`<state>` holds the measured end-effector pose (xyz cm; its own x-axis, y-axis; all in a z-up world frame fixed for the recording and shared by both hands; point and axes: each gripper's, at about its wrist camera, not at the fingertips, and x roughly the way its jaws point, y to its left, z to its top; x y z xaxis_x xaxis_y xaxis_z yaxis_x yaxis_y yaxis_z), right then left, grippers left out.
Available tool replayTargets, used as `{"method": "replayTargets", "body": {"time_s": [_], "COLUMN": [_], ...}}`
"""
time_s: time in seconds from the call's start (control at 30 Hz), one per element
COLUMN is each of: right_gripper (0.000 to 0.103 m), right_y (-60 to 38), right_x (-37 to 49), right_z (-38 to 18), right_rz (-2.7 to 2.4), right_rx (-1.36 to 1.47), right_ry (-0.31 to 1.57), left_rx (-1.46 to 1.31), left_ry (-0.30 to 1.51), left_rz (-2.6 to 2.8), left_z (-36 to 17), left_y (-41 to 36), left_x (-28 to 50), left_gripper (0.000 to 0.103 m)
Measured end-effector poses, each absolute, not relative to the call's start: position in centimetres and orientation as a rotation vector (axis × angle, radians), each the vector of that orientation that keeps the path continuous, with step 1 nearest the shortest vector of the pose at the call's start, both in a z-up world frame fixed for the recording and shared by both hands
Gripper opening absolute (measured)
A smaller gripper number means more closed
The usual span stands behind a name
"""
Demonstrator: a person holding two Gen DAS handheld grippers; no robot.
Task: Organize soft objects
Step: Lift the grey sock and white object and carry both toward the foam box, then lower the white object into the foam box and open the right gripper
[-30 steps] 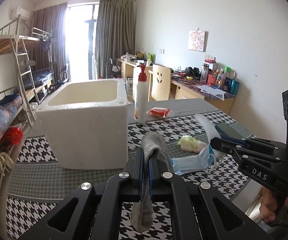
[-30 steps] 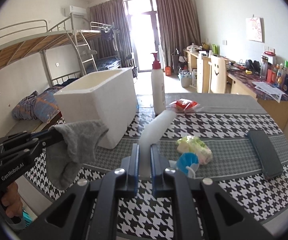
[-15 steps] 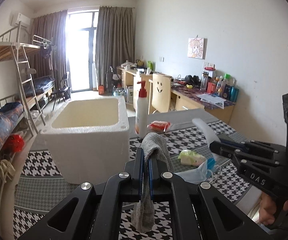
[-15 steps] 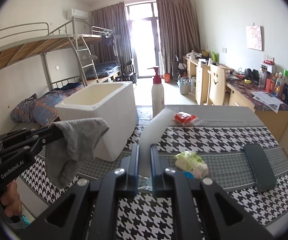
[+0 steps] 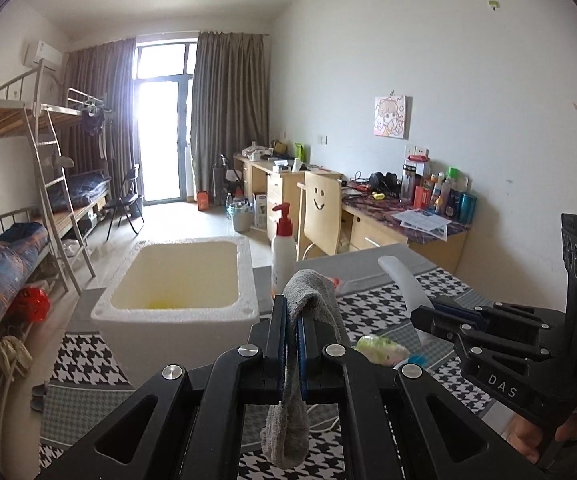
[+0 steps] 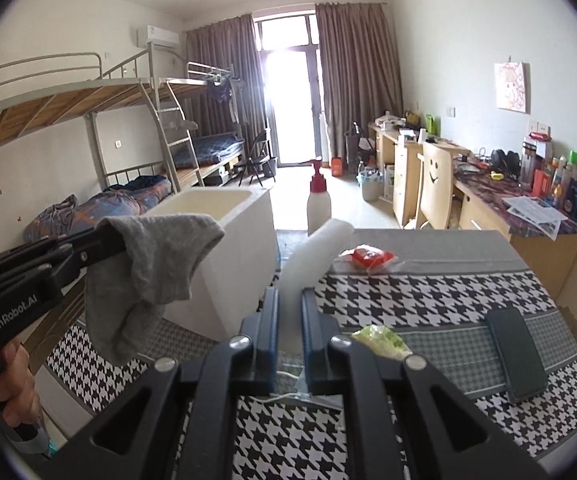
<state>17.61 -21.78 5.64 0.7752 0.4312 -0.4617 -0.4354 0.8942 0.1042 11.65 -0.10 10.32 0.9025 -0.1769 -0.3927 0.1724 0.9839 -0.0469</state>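
Though sideways elsewhere, sock [image 5: 288, 408] edge-on.

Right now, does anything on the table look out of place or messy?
Mostly loose clutter on the houndstooth table: a crumpled red packet near the far edge, a green-and-white wad near the right gripper, and a dark flat case lying askew. Nothing looks spilled or broken.
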Motion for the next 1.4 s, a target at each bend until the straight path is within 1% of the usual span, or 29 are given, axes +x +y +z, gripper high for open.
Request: {"method": "replayTargets", "body": {"time_s": [0.57,1.13,1.4], "right_gripper": [0.013,0.013,0.013], "right_y": [-20.2,-16.5,-14.9], "right_x": [19.3,19.8,20.1], "right_z": [7.1,8.1,8.3], "right_rz": [0.492,0.577,0.610], "right_rx": [-0.006,-0.046,-0.066], "right_ry": [0.480,0.467,0.464], "left_rx": [-0.017,-0.034,-0.044], "left_ry": [0.381,0.367,0.375], "left_rz": [-0.105,0.024,0.077], "left_z": [11.5,12.3,11.8], "left_y": [2.0,6.2,8.0], "left_x": [13.7,13.0,12.9], "left_gripper": [0.005,0.005,0.005]}}
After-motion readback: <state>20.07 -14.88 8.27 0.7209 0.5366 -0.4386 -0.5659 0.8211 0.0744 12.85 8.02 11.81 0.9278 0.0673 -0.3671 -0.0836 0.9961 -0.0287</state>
